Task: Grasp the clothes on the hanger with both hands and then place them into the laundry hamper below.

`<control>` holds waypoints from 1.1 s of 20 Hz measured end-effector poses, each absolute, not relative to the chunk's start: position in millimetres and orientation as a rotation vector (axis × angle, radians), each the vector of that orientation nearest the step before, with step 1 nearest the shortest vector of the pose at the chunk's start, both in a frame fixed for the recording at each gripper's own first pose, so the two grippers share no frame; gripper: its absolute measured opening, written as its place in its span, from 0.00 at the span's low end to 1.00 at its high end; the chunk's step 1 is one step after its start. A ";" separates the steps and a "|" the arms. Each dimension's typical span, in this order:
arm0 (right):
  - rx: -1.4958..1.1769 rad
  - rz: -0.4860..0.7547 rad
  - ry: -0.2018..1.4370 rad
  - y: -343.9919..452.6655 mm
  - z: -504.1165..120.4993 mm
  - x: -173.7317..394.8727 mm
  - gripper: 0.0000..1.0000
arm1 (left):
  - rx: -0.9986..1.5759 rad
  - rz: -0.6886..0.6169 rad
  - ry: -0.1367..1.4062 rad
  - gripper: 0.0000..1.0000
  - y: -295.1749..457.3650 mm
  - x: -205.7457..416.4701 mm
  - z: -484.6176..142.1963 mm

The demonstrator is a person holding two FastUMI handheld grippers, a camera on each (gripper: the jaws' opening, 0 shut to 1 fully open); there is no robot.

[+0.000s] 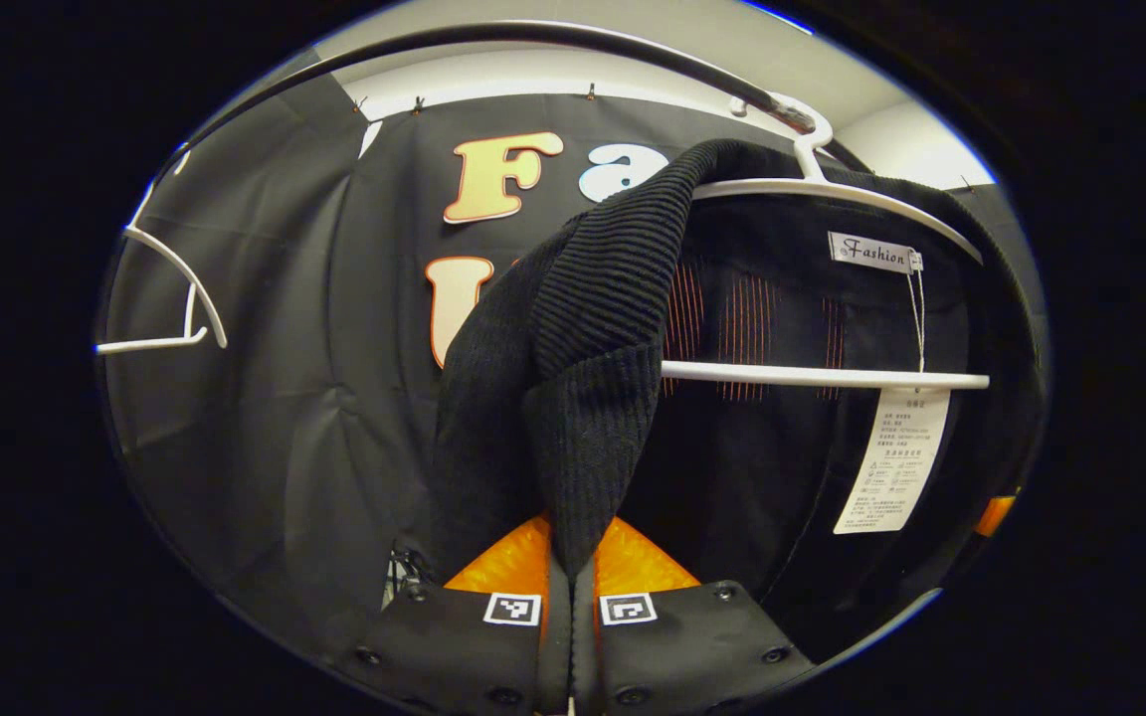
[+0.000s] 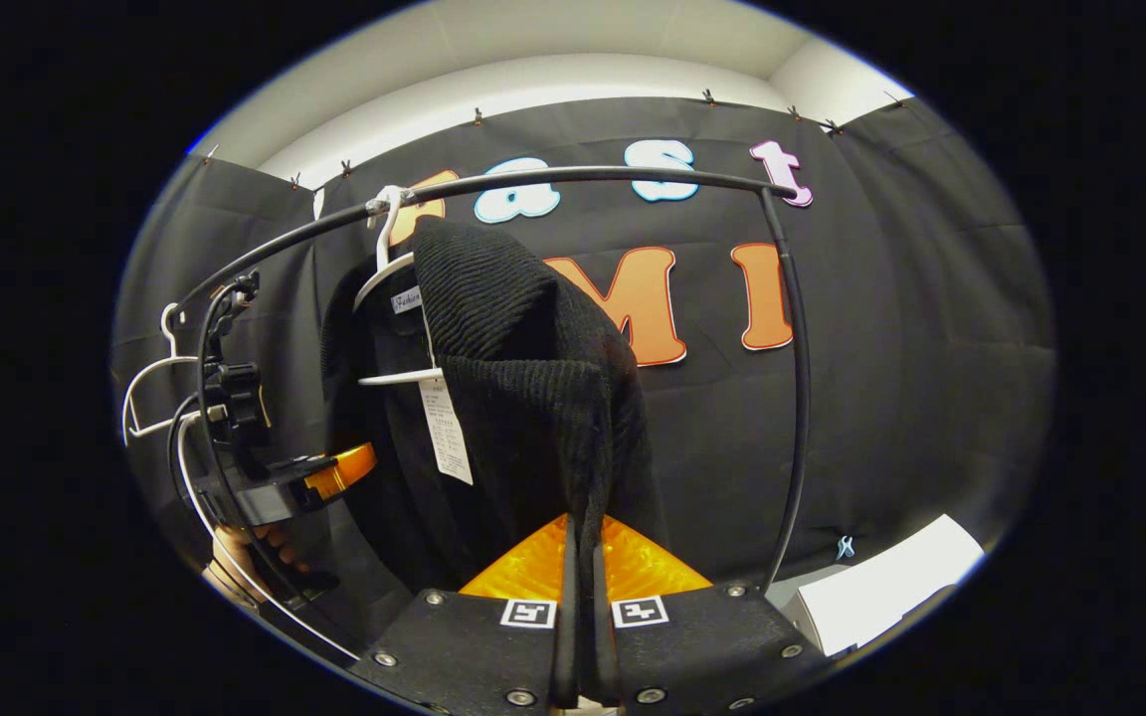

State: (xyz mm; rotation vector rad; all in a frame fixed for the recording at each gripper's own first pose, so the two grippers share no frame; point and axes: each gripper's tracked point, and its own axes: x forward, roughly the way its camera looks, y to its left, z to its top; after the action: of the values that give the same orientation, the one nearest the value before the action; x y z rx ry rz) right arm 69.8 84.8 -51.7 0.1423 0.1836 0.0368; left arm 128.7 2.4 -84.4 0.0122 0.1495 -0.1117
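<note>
Hanging from a white hanger (image 1: 832, 189) on the black rail (image 1: 553, 35): one black ribbed knit garment (image 1: 583, 328), open at the front, its inner lining showing thin orange stripes.

- Garment, position: up on the rail, draped over the hanger's shoulders; one front edge folds outward and drops in a narrow tail. In the right gripper view the same garment (image 2: 523, 368) hangs near the rail's left end, the hanger (image 2: 384, 268) hooked over the rail (image 2: 583, 177).
- Tags: small woven neck label (image 1: 869, 253); long white care tag (image 1: 893, 457) on a string, hanging past the hanger's lower bar.
- Left gripper (image 1: 571, 572): jaws drawn together to a thin slit, the tail of knit fabric pinched between both fingers.
- Right gripper (image 2: 581, 567): jaws likewise nearly closed, a strip of the garment's other front edge running down between both fingers and held there.
- Left gripper as seen in the right gripper view (image 2: 334, 472): at the garment's far side, a hand (image 2: 235, 557) below it.
- Second hanger (image 1: 175, 298): white, bare, well apart along the rail.
- Rail upright (image 2: 797, 398): black post to the right of the garment.
- White object (image 2: 881, 587): low at right; identity cannot be told.
</note>
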 end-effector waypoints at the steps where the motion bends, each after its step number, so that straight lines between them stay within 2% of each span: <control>1: 0.148 0.039 0.190 83.7 -50.9 67.7 0.05 | 0.034 -0.108 0.148 0.07 5.6 126.9 -82.4; 7: 0.159 0.055 0.197 77.4 -40.0 57.3 0.01 | 0.059 -0.079 0.151 0.07 22.7 118.8 -72.2; 9: 0.155 0.061 0.195 76.5 -36.3 52.7 0.00 | 0.034 -0.069 0.150 0.10 30.8 116.1 -67.1; 13: 0.156 0.061 0.177 66.4 -23.6 44.6 0.00 | 0.062 -0.034 0.134 0.07 52.8 114.4 -53.5; 15: 0.153 0.054 0.168 56.8 -18.1 39.3 0.00 | 0.071 -0.024 0.128 0.10 61.0 112.9 -47.3; 16: 0.150 0.048 0.162 52.0 -14.3 39.2 0.00 | 0.071 -0.020 0.126 0.07 64.1 112.8 -45.3; 17: 0.149 0.040 0.155 45.8 -9.9 39.0 0.00 | 0.069 -0.016 0.122 0.10 67.0 112.9 -42.8; 21: 0.166 -0.007 0.107 15.1 9.6 37.2 0.00 | 0.065 0.003 0.107 0.07 77.7 112.6 -32.8; 22: 0.174 -0.018 0.086 8.7 17.5 36.7 0.00 | 0.069 0.009 0.104 0.10 80.7 112.5 -29.4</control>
State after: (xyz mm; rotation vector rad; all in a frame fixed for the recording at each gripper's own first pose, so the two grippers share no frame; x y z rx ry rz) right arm 36.7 8.7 17.5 0.1736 0.0859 -0.0179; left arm 112.5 80.7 -29.4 0.0689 0.1036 0.0090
